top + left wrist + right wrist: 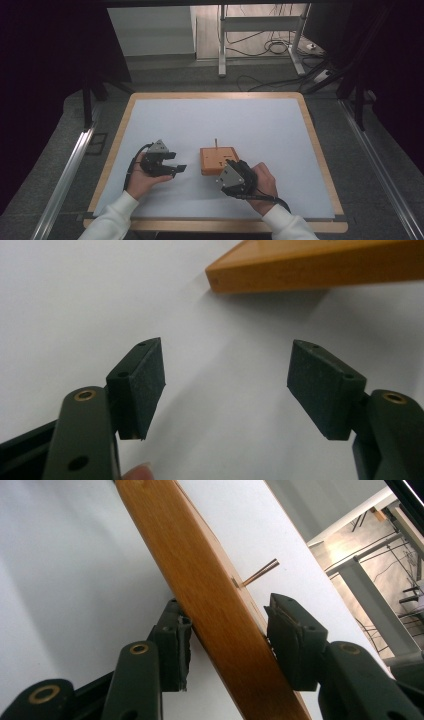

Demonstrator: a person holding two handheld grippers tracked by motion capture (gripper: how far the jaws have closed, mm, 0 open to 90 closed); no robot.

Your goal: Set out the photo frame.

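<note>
Wooden block (pixel 218 160), orange-brown and flat, lies on the white table surface (pixel 215 125) a little right of centre and toward the near edge, with a thin upright peg (pixel 216 143) rising at its far side. High view: I see my right gripper (pixel 239 172) set against the block's near right corner, the hand (pixel 262 182) behind it. My left gripper (pixel 177 161) sits well to the left of the block, apart from it, jaws pointing right toward it, held in the left hand (pixel 142 180).

Left gripper view: the two black pads (pixel 145 380) of the left gripper (pixel 226 387) stand wide and released, with bare white surface between them. The block's near corner (pixel 300 270) lies beyond the jaws, not touching them. A fingertip (pixel 137 472) shows at the bottom edge.

Right gripper view: the right gripper (pixel 227 640) straddles the block's edge (pixel 200 580), one pad on each face; its pads (pixel 292 640) lie close against the wood, which I read as a grasp on the block. The peg (pixel 260 572) juts from the block just beyond the jaws. Past the table, a metal stand (pixel 370 595) is seen on the floor.
</note>
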